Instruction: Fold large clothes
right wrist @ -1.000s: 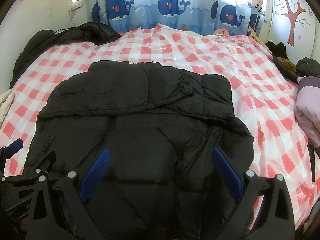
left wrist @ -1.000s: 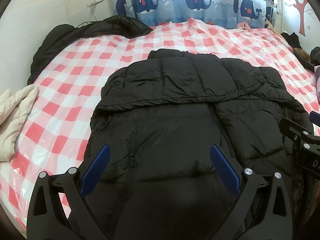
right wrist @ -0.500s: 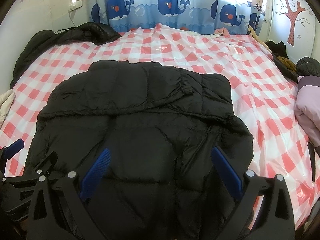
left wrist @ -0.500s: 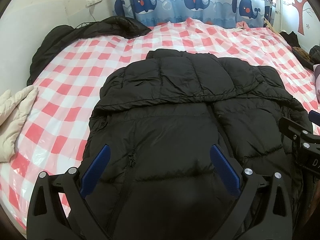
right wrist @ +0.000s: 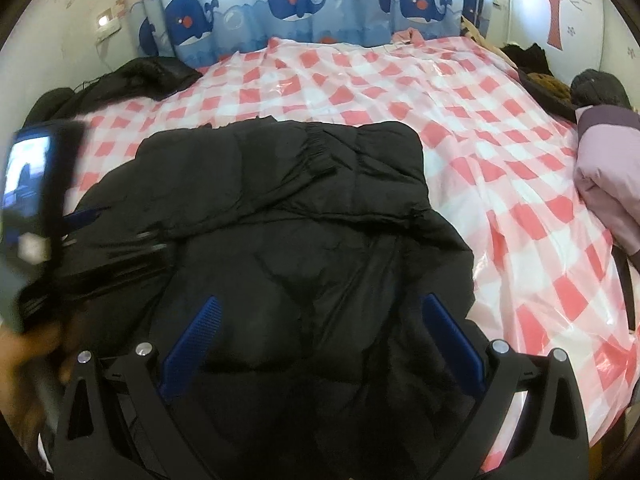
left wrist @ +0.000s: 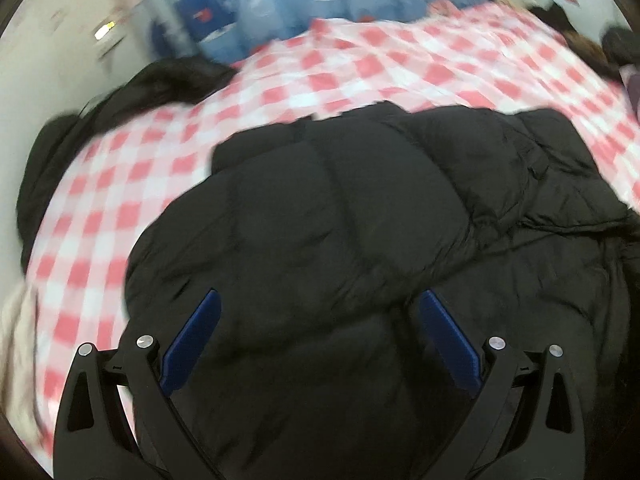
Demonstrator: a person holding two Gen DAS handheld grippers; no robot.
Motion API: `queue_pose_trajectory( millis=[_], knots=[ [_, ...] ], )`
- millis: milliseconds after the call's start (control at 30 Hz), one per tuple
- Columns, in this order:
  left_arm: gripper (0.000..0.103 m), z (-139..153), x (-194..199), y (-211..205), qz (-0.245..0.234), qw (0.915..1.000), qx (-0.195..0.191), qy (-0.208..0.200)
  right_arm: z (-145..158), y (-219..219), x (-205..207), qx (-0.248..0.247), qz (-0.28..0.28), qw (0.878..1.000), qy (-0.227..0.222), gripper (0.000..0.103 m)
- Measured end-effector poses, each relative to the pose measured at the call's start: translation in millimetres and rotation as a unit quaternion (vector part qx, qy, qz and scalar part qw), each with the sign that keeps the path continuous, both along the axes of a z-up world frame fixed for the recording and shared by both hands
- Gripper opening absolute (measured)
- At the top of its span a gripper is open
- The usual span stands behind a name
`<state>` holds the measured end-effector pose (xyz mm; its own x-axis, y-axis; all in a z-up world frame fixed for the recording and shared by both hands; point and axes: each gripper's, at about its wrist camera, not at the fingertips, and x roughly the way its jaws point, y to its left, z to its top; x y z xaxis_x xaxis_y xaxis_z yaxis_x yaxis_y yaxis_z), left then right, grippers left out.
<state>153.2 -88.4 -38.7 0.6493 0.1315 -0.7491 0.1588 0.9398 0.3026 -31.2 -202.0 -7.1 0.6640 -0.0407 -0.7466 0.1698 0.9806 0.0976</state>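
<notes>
Checked pink-and-white bed cover (right wrist: 460, 128) under everything, and nearest you both tools sit over the hem end of the black puffer jacket (right wrist: 304, 240), which lies flat across the near half of the bed. Your left gripper (left wrist: 318, 334) has its fingers wide apart, nothing between them, jacket just below; your right gripper (right wrist: 320, 336) is the same — spread and empty over the lower front. The left-wrist view is motion-blurred, so that hand is likely mid-swing. Further out, the hood or collar part is folded down across the jacket's upper end. By my read you're between folds — next move calls for picking an edge, probably hem or a side, pinching through thick padding and carrying it over. Beyond: a dark garment heap (right wrist: 132, 80) at far left, a lilac jacket (right wrist: 608, 176) at right, whale curtains (right wrist: 304, 4) at the back.
</notes>
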Motion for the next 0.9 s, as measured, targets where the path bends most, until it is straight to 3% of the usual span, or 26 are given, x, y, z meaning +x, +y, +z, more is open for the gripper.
queue_pose_trajectory(
  millis=[200, 233, 267, 300, 333, 367, 433, 500, 567, 667, 700, 767, 833, 900],
  knots=[
    [0.096, -28.4, 52.0, -33.8, -0.033, 0.9978, 0.047, 0.034, 0.2, -5.8, 0.3, 0.019, 0.009, 1.0, 0.001, 0.097],
    [0.077, -34.5, 59.7, -34.5, -0.035, 0.997, 0.05, 0.046, 0.2, -6.5, 0.3, 0.022, 0.01, 1.0, 0.0, 0.097],
    [0.046, -38.4, 65.5, -31.8, -0.032, 0.9966, 0.041, 0.064, -0.2, -7.8, 0.8, 0.025, 0.009, 1.0, 0.001, 0.097],
    [0.037, -37.6, 70.9, -24.3, -0.016, 0.9963, 0.024, 0.08, -1.1, -9.8, 1.0, 0.027, 0.008, 1.0, 0.001, 0.097],
    [0.018, -32.8, 70.0, -19.9, -0.013, 0.9967, 0.013, 0.08, -2.1, -11.8, 1.7, 0.032, 0.008, 0.999, 0.002, 0.097],
    [0.01, -27.6, 70.3, -13.3, -0.012, 0.9967, 0.007, 0.08, -3.0, -13.9, 2.5, 0.041, 0.007, 0.999, 0.004, 0.097],
    [0.008, -20.6, 72.5, 3.3, -0.01, 0.9953, -0.012, 0.095, -4.2, -15.3, 3.1, 0.05, 0.007, 0.999, 0.005, 0.097],
    [0.006, -7.7, 73.3, 25.8, 0.003, 0.9961, -0.017, 0.087, -5.1, -14.2, 4.0, 0.051, 0.011, 0.999, 0.008, 0.097],
    [0.006, 8.1, 75.4, 59.6, 0.039, 0.9971, -0.004, 0.066, -6.0, -12.8, 3.7, 0.051, 0.012, 0.999, 0.009, 0.097],
    [0.006, 37.2, 72.6, 125.1, 0.107, 0.9935, -0.022, 0.03, -6.7, -12.4, 3.9, 0.051, 0.009, 0.999, 0.01, 0.097],
    [0.006, 47.9, 68.9, 152.1, 0.135, 0.9902, -0.033, 0.016, -6.9, -12.4, 3.9, 0.051, 0.009, 0.999, 0.011, 0.097],
    [0.006, 67.5, 48.3, 231.7, 0.221, 0.9731, -0.064, -0.013, -7.7, -12.8, 3.5, 0.047, 0.008, 0.999, 0.013, 0.097],
    [0.009, 72.6, 22.9, 302.7, 0.314, 0.9468, -0.065, -0.027, -6.4, -11.0, 3.9, 0.031, 0.003, 0.999, 0.011, 0.097],
    [0.022, 68.6, -8.5, 363.2, 0.39, 0.9173, -0.082, -0.011, -1.6, -1.4, 7.7, 0.002, 0.008, 1.0, 0.006, 0.097]
  ],
)
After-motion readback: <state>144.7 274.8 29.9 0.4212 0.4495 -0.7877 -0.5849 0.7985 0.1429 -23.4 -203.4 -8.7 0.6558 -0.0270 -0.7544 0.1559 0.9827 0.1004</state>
